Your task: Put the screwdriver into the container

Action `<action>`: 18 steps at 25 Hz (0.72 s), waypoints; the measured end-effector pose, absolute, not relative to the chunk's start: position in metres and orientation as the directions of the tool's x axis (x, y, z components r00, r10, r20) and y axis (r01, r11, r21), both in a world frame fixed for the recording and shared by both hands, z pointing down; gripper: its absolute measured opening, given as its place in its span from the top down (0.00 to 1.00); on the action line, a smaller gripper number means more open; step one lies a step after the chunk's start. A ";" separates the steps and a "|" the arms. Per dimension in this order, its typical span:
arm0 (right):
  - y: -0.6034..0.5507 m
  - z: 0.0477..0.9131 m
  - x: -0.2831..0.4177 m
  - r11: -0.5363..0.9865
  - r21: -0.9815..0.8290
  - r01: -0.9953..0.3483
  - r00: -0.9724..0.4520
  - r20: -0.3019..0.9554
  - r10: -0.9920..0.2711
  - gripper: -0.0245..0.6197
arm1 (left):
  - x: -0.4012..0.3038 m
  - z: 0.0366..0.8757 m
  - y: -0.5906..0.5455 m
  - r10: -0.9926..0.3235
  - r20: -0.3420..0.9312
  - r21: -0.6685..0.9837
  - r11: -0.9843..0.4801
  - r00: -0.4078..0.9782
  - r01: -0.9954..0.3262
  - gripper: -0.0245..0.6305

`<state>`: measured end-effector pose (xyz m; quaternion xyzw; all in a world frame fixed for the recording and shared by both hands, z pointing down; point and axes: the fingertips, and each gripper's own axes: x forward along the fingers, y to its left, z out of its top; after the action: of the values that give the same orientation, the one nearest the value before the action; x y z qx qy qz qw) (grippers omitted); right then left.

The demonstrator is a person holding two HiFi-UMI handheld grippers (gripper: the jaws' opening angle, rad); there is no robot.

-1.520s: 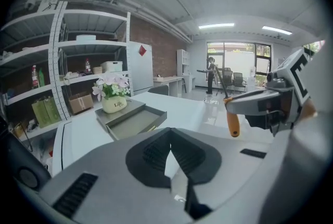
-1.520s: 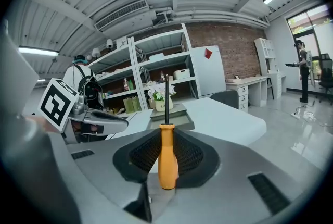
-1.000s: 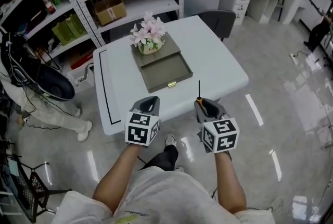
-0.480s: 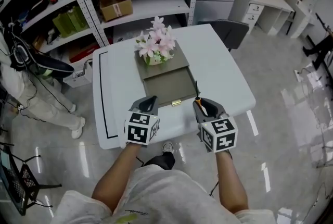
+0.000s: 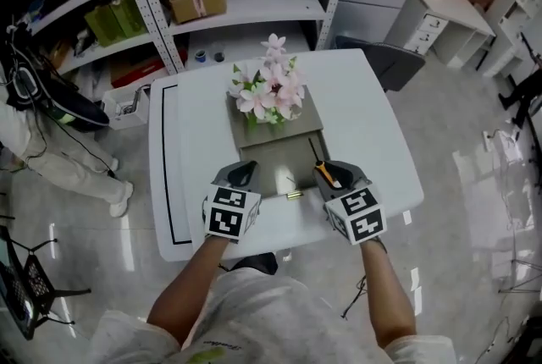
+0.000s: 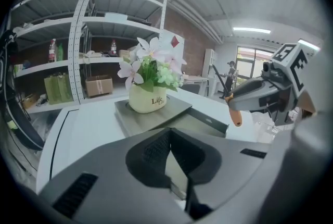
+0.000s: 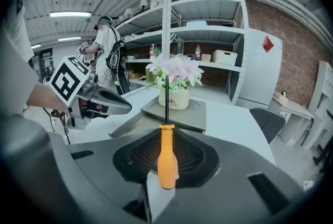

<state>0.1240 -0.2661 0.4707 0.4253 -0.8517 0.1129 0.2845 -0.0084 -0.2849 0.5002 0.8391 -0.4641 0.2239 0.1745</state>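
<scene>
Clearly, the screwdriver (image 7: 167, 157) is already in the grip of the right hand-held gripper (image 7: 167, 166). Its jaws pinch the orange handle low down, near the butt. The thin black shaft runs straight ahead from there toward the flower pot (image 7: 174, 97).

In the head view the right hand-held gripper (image 5: 328, 173) is over the near part of the white desk (image 5: 360, 117). The screwdriver (image 5: 322, 170) slants with its tip over the right front corner of the open drawer (image 5: 273, 170), which is the grey container under the flowers. A small brass knob (image 5: 294, 195) marks the drawer's front edge.

The left hand-held gripper (image 5: 242, 175) is level with the right one, at the drawer's left front corner. Its own view shows the jaws pressed together at their tips with nothing held in the left hand-held gripper (image 6: 173, 159).

The tool looks light and fully stiff, with a smooth, probably plastic handle that swells and then narrows toward the shaft. That smooth, rounded surface is the weak point. I judge that a pinch this close to the butt lets the long shaft act as a lever, so the tool could swing or slide between the pads if it is tilted. A hold on the fattest part of the handle would be steadier. Nothing about the tool looks fragile, but it is round and would likely roll once let go. It should therefore be laid down low inside the drawer's walls and kept clear of the flower pot.
</scene>
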 end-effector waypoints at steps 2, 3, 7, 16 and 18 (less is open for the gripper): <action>-0.278 0.477 0.119 0.645 0.076 -0.760 -0.476 0.610 -0.633 0.85 | -0.013 0.505 -0.294 -0.698 0.543 0.095 -0.502 0.467 -0.860 0.96; -0.283 0.481 0.117 0.661 0.085 -0.746 -0.476 0.627 -0.617 0.85 | -0.014 0.508 -0.298 -0.695 0.547 0.099 -0.500 0.467 -0.860 0.96; -0.293 0.493 0.109 0.731 0.126 -0.671 -0.465 0.696 -0.547 0.85 | -0.016 0.518 -0.308 -0.684 0.555 0.124 -0.494 0.473 -0.861 0.96; -0.306 0.524 0.099 0.842 0.222 -0.491 -0.396 0.804 -0.443 0.85 | -0.025 0.522 -0.320 -0.695 0.543 0.133 -0.483 0.472 -0.865 0.96; -0.308 0.529 0.095 0.860 0.229 -0.455 -0.387 0.819 -0.423 0.85 | -0.027 0.523 -0.322 -0.698 0.542 0.134 -0.478 0.468 -0.868 0.96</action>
<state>0.0950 -0.3077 0.5294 0.2637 -0.8327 0.0164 0.4865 -0.0270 -0.3215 0.5233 0.8329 -0.4702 0.2124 0.2001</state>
